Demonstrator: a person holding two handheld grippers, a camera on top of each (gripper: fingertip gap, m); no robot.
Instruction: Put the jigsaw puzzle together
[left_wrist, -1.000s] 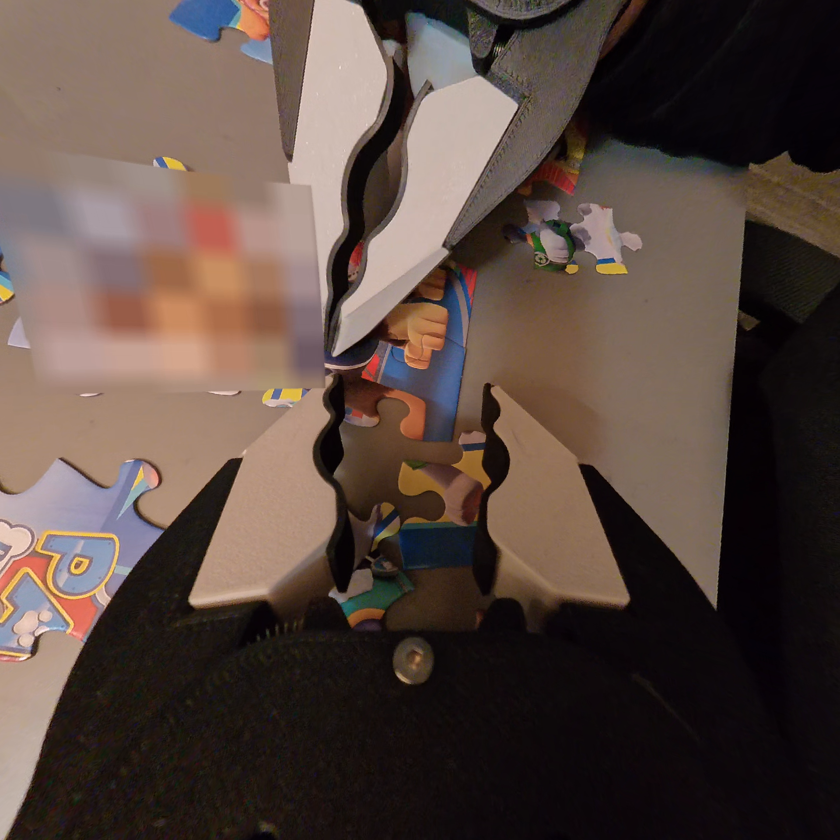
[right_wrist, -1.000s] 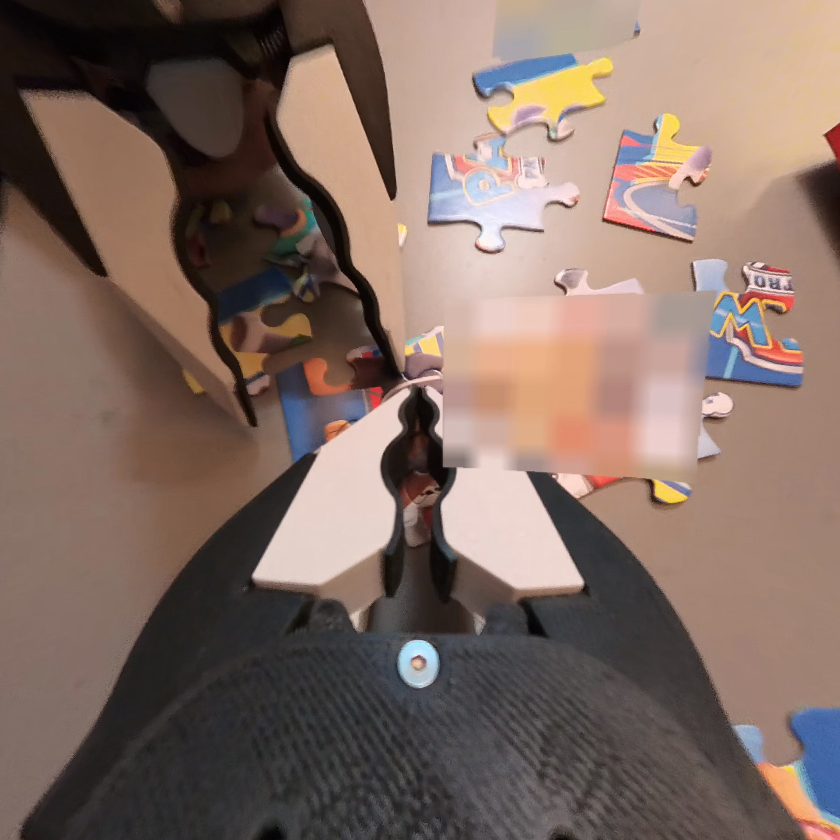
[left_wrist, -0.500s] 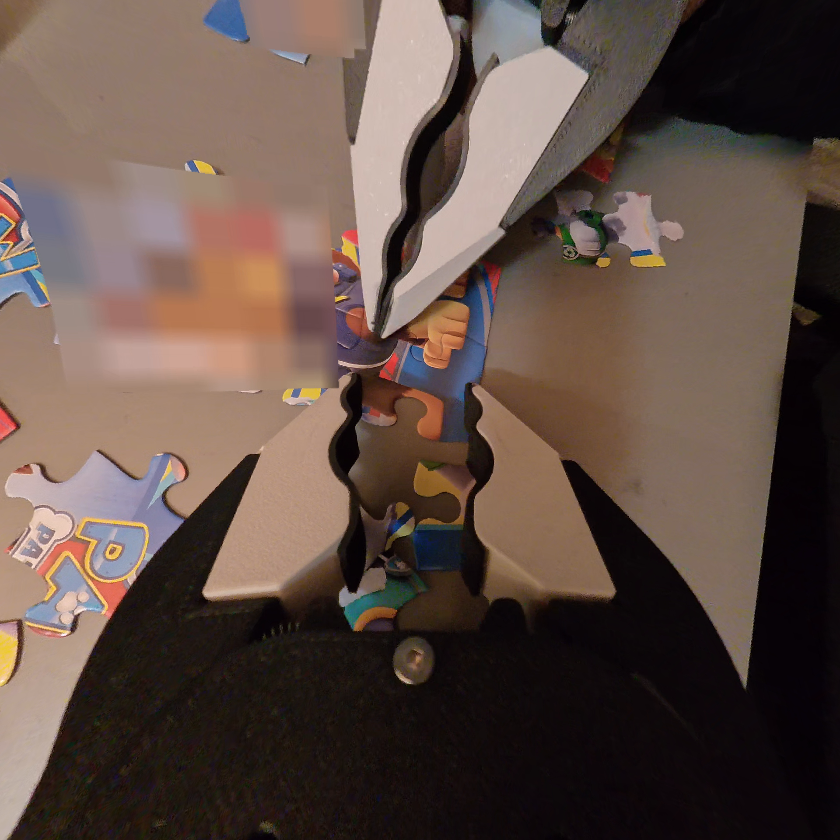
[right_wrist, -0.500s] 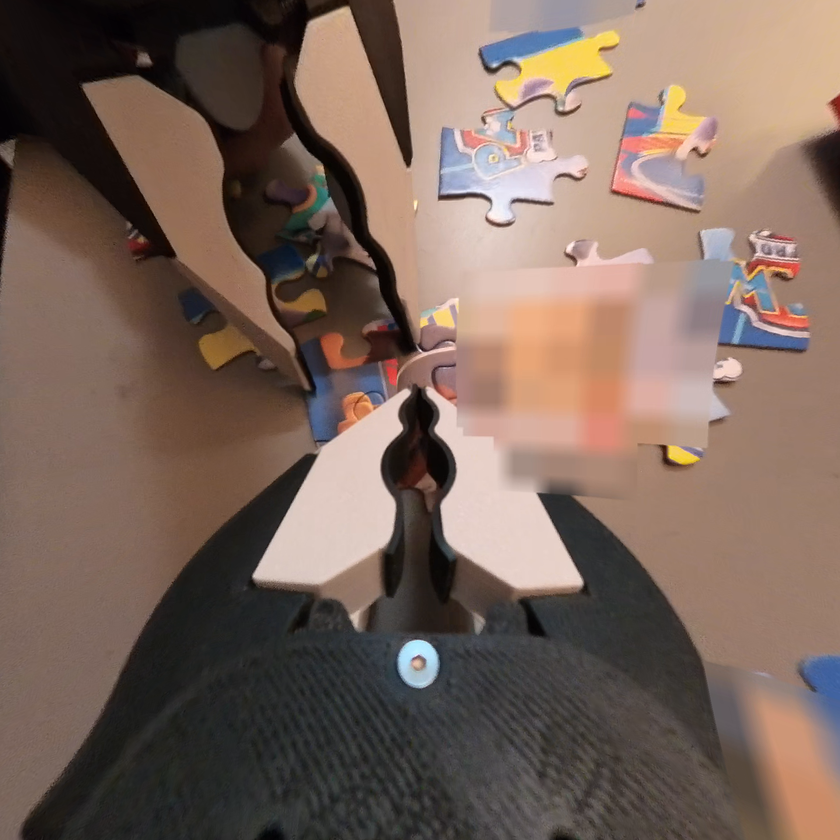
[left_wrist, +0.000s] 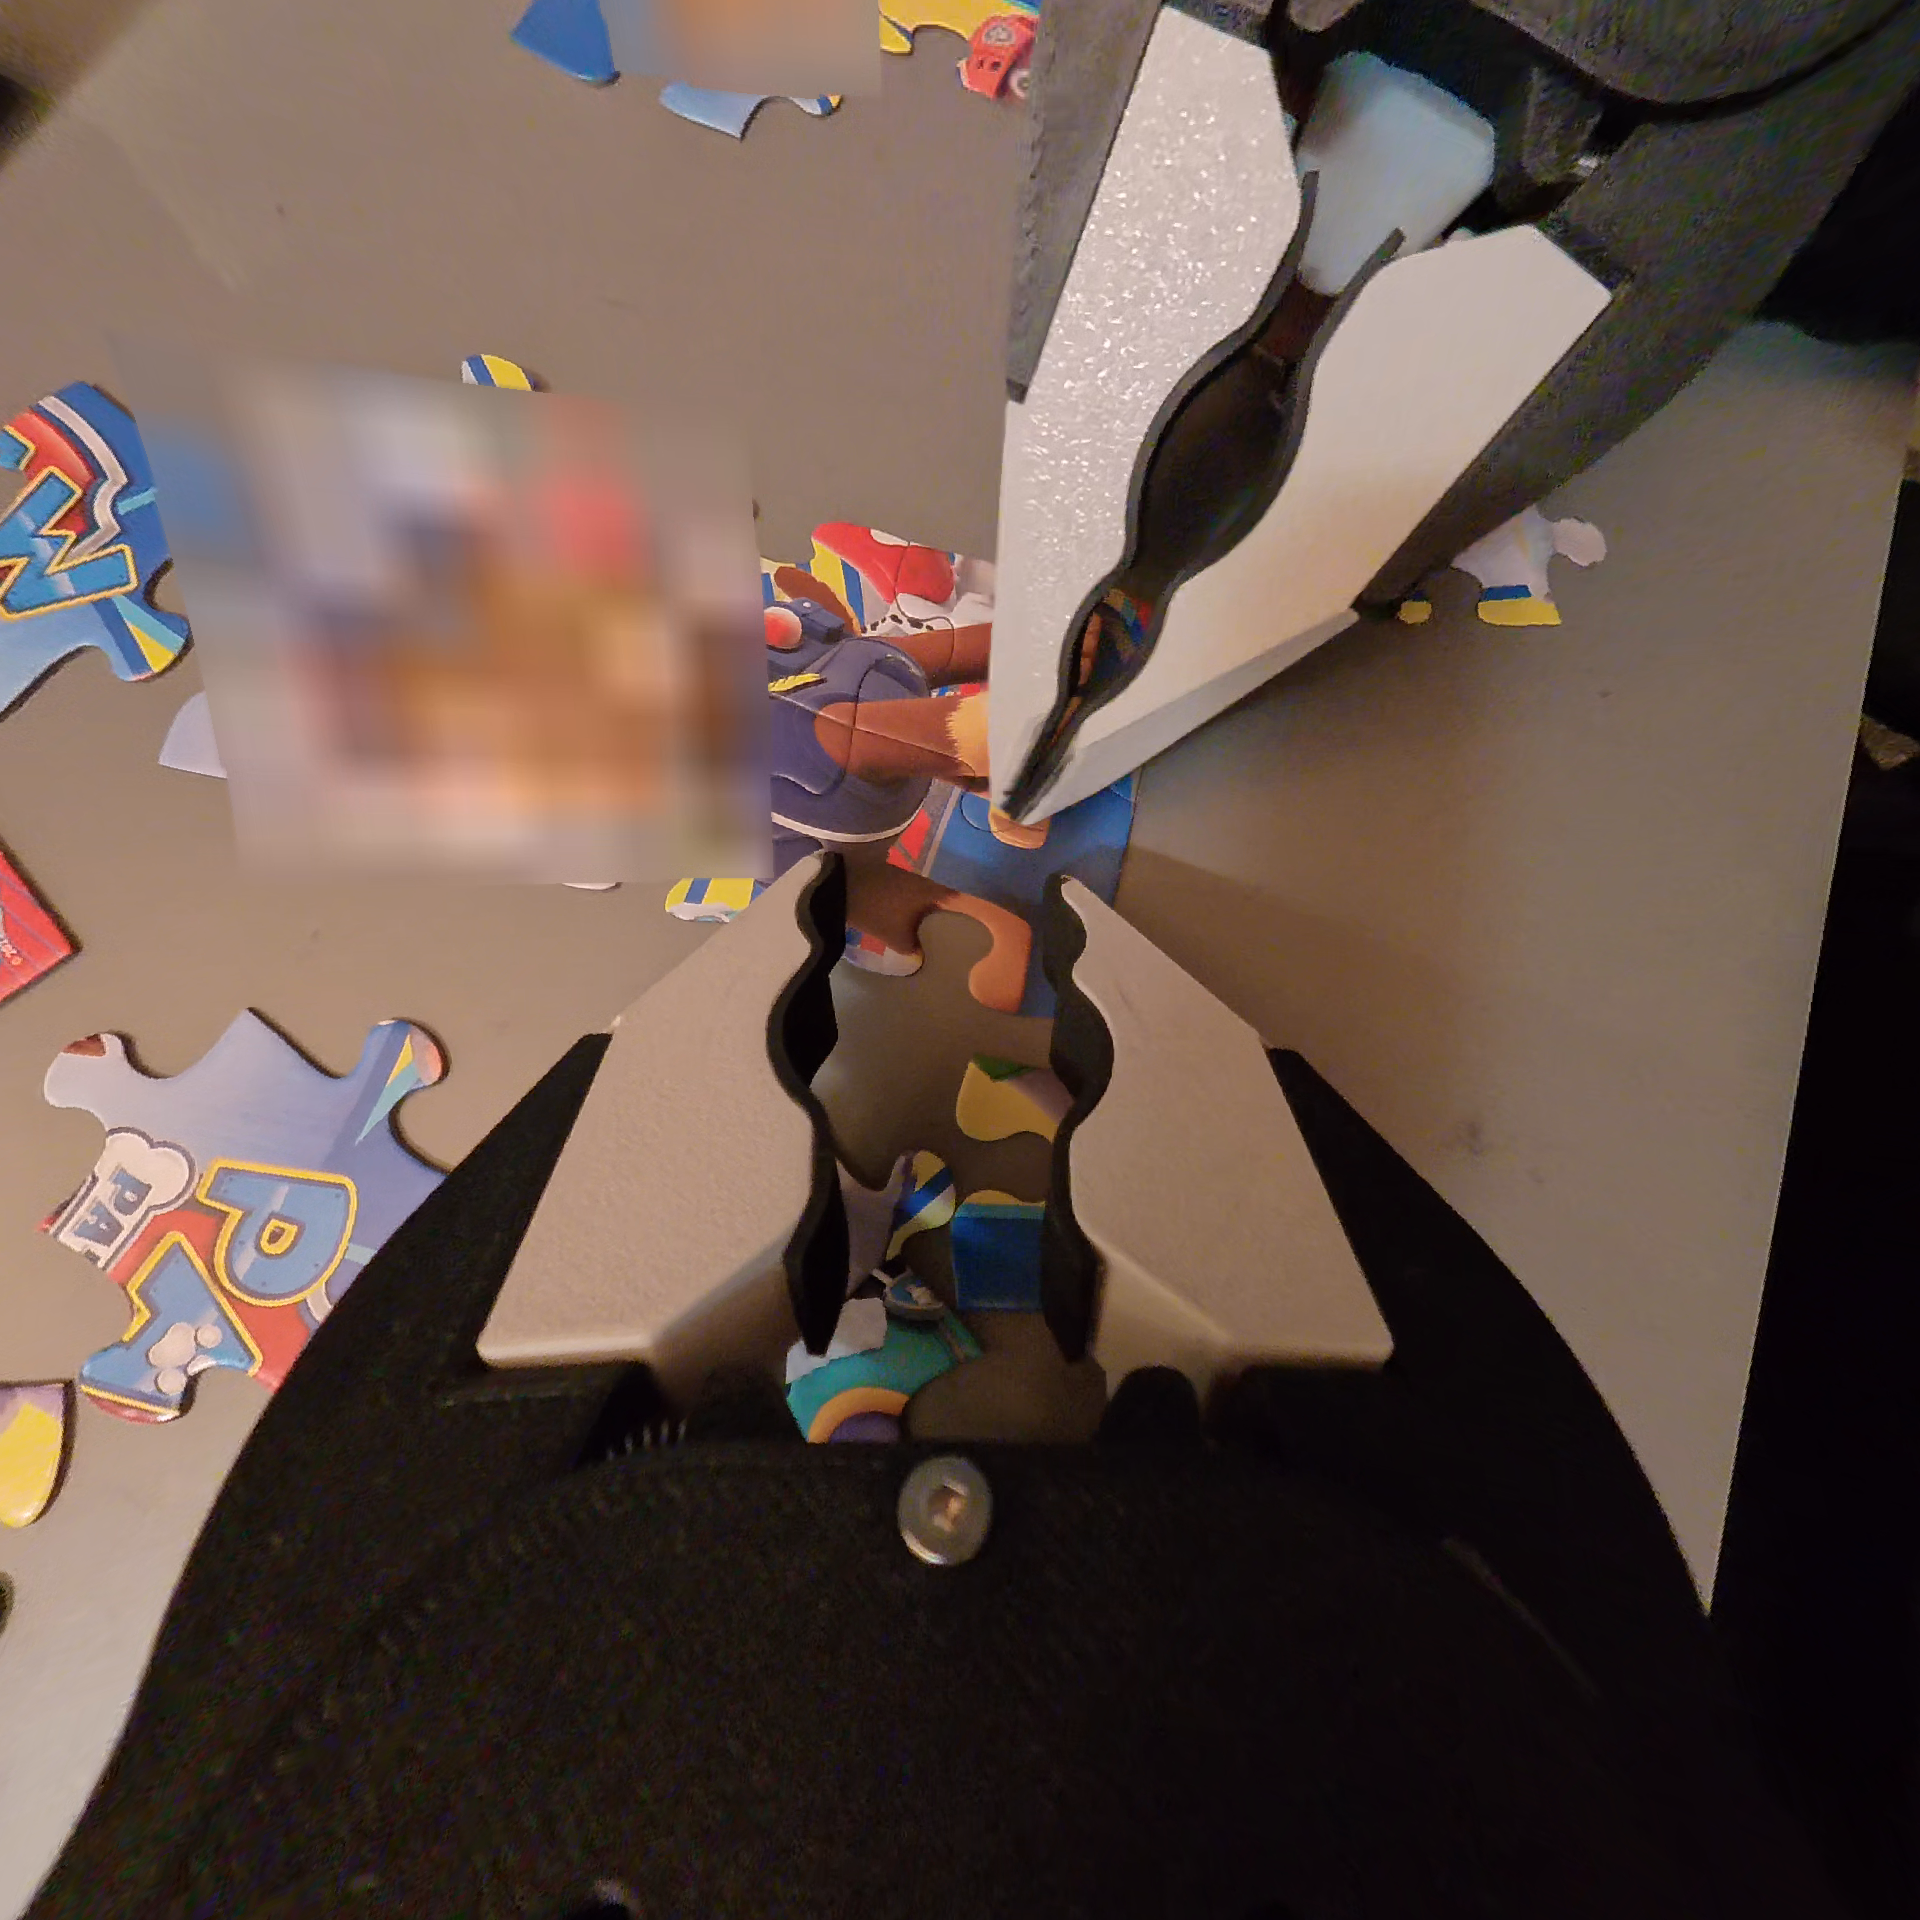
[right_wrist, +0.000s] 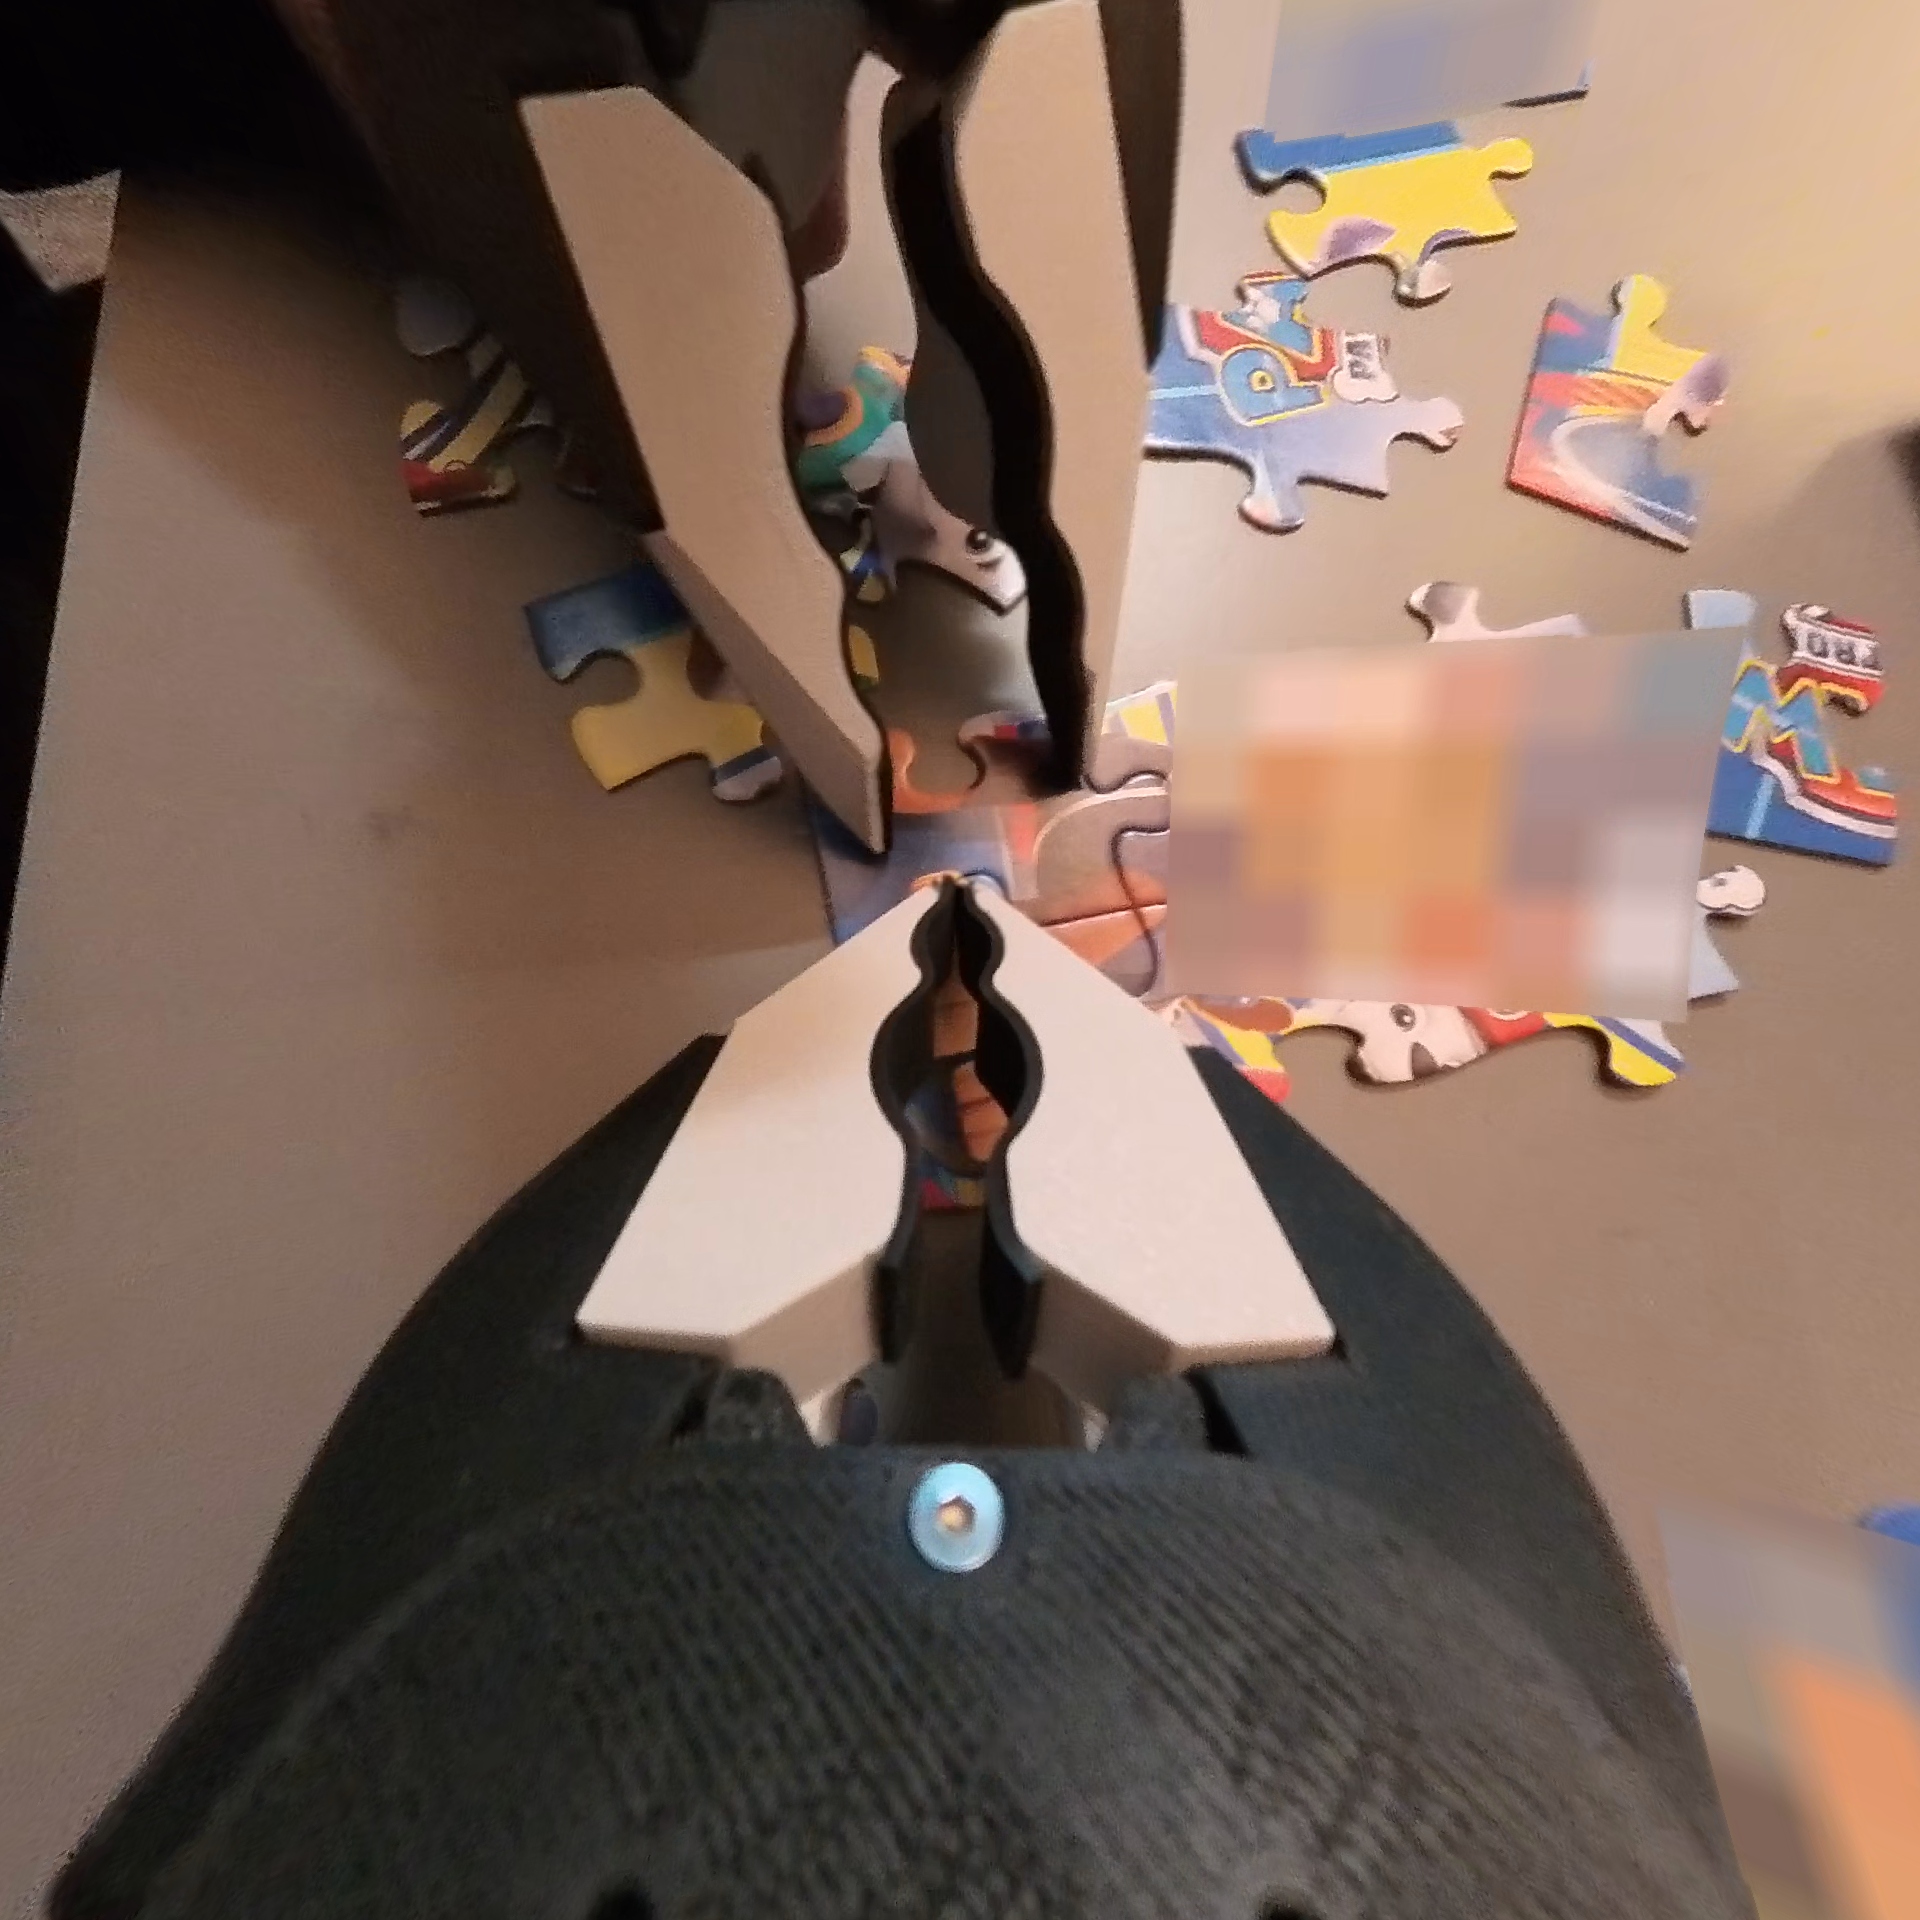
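With the right gripper (right_wrist: 954, 894) pressed together and tipped onto the joined colourful cardboard jigsaw section (left_wrist: 1023, 868) on the grey counter (left_wrist: 1455, 987), and the left gripper (left_wrist: 940, 894) spread empty over its edge, a sideways nudge could part the pieces.

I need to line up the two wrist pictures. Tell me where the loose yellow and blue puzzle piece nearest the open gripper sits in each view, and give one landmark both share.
Left wrist view: the yellow and blue puzzle piece lies low centre, seen between the left gripper fingers.
Right wrist view: left of centre, beside that gripper's finger.
Shared landmark: the joined blue block of pieces at both grippers' tips.
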